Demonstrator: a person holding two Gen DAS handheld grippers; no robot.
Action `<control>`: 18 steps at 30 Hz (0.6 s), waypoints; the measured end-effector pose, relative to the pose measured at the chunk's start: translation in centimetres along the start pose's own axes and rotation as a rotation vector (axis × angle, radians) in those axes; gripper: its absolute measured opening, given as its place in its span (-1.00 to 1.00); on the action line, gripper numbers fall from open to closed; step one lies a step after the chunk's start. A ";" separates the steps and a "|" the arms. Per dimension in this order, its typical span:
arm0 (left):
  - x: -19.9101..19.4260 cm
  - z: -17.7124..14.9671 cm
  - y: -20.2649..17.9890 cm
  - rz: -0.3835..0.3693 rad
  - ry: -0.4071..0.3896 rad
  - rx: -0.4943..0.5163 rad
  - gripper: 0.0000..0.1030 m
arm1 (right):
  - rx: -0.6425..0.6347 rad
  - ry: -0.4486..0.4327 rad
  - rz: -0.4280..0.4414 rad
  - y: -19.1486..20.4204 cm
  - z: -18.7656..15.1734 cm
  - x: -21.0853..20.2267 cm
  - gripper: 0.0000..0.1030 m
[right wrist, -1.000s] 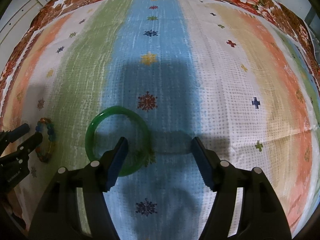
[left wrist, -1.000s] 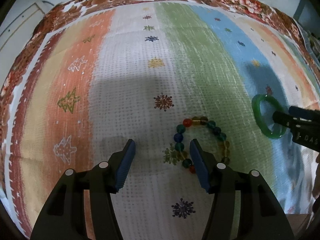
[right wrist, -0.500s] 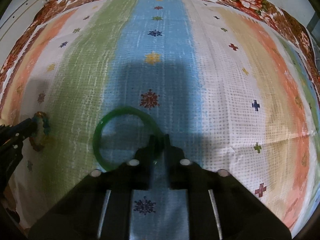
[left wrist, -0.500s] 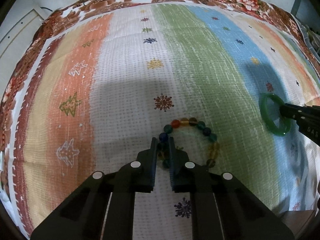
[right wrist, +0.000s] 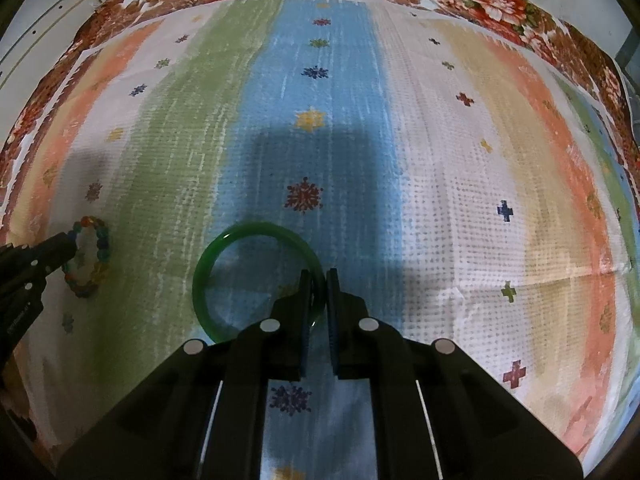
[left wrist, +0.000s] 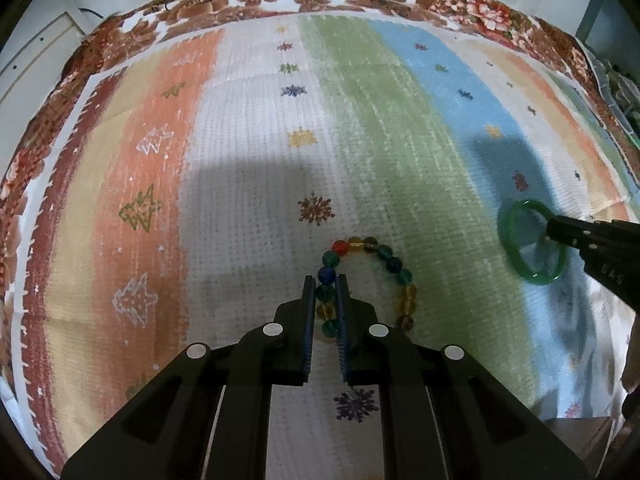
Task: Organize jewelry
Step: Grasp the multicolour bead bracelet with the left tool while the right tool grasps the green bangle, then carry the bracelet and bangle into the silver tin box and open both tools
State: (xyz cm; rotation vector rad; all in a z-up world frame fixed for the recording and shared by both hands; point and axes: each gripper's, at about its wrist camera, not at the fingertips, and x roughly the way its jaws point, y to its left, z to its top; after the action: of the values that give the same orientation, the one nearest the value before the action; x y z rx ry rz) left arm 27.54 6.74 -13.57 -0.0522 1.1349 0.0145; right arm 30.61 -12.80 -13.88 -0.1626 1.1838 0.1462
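Green glassy bangle pinched in right gripper; left gripper clamped on multicoloured bead bracelet. Both grasped on striped cloth; placement pending, no destination visible.

The bead bracelet lies on the cloth, and everything else is placed from it. The left gripper sits at its near left side, fingers closed either side of the strand. The bangle lies on the same cloth well to the right of the bracelet, with the right gripper on the bangle's near right rim.
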 end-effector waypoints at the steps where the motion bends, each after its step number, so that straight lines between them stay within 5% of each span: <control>1: -0.3 0.1 -0.1 -0.004 -0.005 0.001 -0.82 | -0.003 -0.004 0.001 0.1 0.0 -0.3 -0.83; 18: -5.4 -0.3 -2.2 -0.071 -0.074 0.025 -0.82 | -0.019 -0.080 0.045 1.2 -1.7 -6.5 -0.80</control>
State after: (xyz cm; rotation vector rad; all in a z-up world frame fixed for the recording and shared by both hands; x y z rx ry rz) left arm 25.02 4.58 -8.71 -0.0695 1.0581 -0.0604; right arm 26.41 -12.18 -8.56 -0.1459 1.1073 0.2014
